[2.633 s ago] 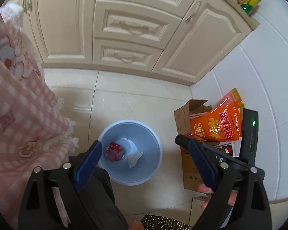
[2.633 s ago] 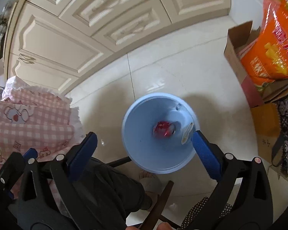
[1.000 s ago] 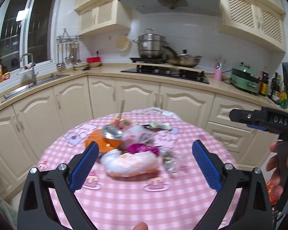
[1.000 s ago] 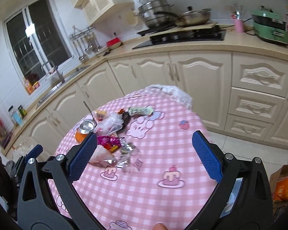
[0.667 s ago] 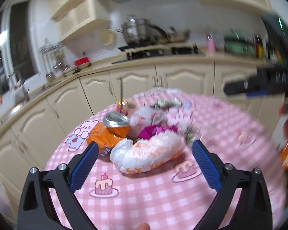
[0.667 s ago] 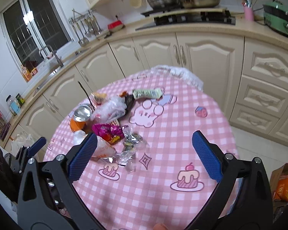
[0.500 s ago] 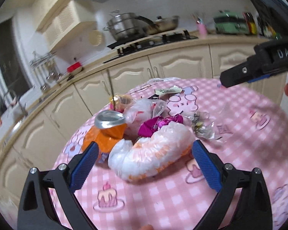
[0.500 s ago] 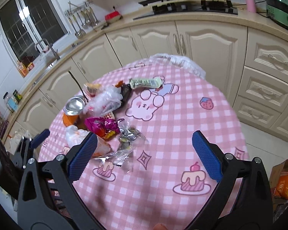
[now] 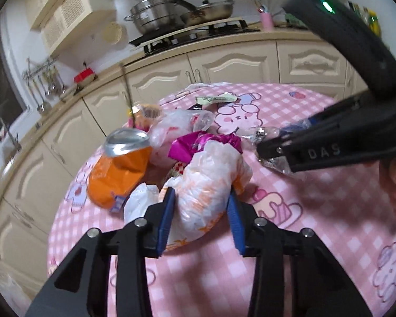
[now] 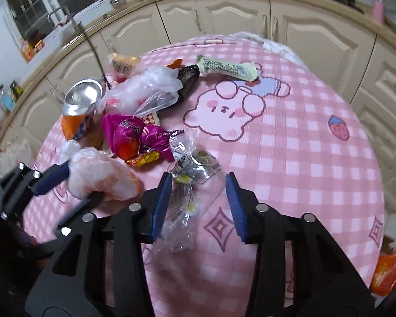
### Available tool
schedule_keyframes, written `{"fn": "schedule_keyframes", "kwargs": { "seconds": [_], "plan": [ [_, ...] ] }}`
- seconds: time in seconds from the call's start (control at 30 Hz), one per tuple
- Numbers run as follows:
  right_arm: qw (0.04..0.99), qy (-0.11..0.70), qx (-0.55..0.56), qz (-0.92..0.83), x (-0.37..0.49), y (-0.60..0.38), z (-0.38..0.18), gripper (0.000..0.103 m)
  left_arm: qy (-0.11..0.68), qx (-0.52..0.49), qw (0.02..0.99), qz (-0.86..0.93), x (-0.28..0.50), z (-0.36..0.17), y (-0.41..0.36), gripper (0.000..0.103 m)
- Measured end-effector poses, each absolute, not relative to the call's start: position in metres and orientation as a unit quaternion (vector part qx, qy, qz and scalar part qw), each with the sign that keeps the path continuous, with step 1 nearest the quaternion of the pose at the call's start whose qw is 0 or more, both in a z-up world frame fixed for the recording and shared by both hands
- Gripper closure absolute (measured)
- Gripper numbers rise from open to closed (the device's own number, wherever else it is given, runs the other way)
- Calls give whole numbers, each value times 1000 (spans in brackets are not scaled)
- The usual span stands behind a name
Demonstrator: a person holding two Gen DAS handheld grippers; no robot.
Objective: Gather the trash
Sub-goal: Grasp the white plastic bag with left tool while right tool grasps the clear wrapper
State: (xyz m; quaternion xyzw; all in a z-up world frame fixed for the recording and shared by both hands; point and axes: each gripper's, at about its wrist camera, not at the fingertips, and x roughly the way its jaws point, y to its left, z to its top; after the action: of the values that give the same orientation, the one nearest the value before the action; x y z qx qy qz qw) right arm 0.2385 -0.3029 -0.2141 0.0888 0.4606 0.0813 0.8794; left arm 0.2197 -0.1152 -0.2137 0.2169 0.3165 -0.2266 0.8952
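Claws were closing: our left claw pinched a white-and-orange plastic bag; our right claw straddled a clear crinkled wrapper, pads apart.

Was home kitchen. Had cream cupboards under long counter, stove with big pot and pan, sink tap by window, round table with pink checked cloth.

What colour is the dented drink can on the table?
Orange, with a silver top; the can shows best in the left wrist view.
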Motion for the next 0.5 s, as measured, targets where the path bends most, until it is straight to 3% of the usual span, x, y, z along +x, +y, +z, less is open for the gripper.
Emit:
{"fn": "schedule_keyframes", "kwargs": {
  "seconds": [0.07,0.5],
  "plan": [
    [881,454,99,89,228,-307,-212,96,320,192,899,-229,215,-210,-107,66],
    [905,385,147,102,162,-347,-168,96,312,29,917,-248,181,-180,-83,68]
  ]
}}
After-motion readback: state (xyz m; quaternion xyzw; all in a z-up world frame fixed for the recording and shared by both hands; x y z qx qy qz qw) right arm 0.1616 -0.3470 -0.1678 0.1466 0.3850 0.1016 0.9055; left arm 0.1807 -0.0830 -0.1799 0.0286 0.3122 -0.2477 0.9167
